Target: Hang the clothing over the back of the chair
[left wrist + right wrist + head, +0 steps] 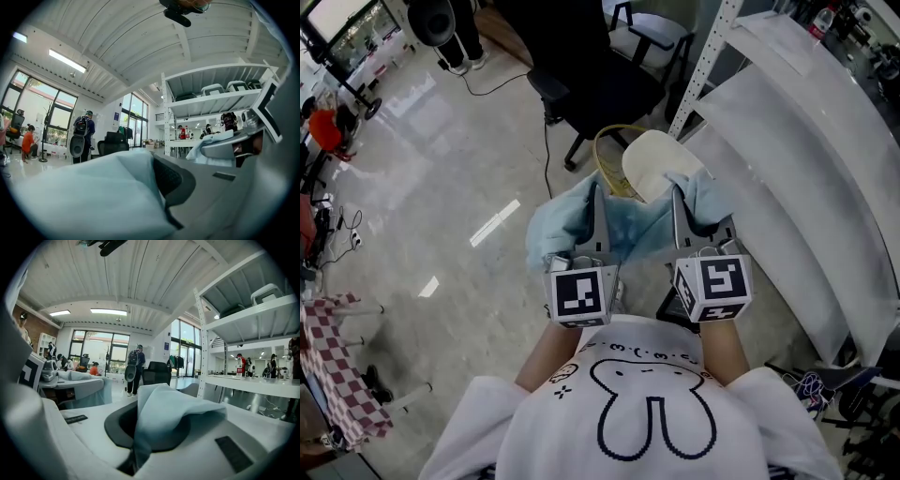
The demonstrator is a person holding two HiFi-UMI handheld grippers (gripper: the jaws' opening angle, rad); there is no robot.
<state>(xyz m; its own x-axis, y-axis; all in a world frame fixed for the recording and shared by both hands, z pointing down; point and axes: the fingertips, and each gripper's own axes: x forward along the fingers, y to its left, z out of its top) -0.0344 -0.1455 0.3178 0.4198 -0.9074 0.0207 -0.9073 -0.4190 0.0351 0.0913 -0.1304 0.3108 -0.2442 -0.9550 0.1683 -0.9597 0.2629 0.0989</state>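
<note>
Seen from above, a person in a white shirt (647, 412) with a rabbit drawing holds two tools out in front at the same height, side by side and a little apart. The left tool (597, 211) is pressed together on one edge of a light blue piece of clothing (628, 230), and the right tool (678, 208) is pinching the other edge, so the cloth sags in a soft fold between them. Each tool's own view shows the blue fabric bunched and clamped in the narrow gap between its jaws, with a fold draped over the jaw on one side. The clothing hangs in the air, touching only the tools. Just beyond it, and partly covered by it, stands a cream chair (661, 164) with a thin yellowish frame. Past that is a black office chair (600, 84) on a pale, glossy floor (441, 169). A white metal shelf (787, 141) runs along the right side
</note>
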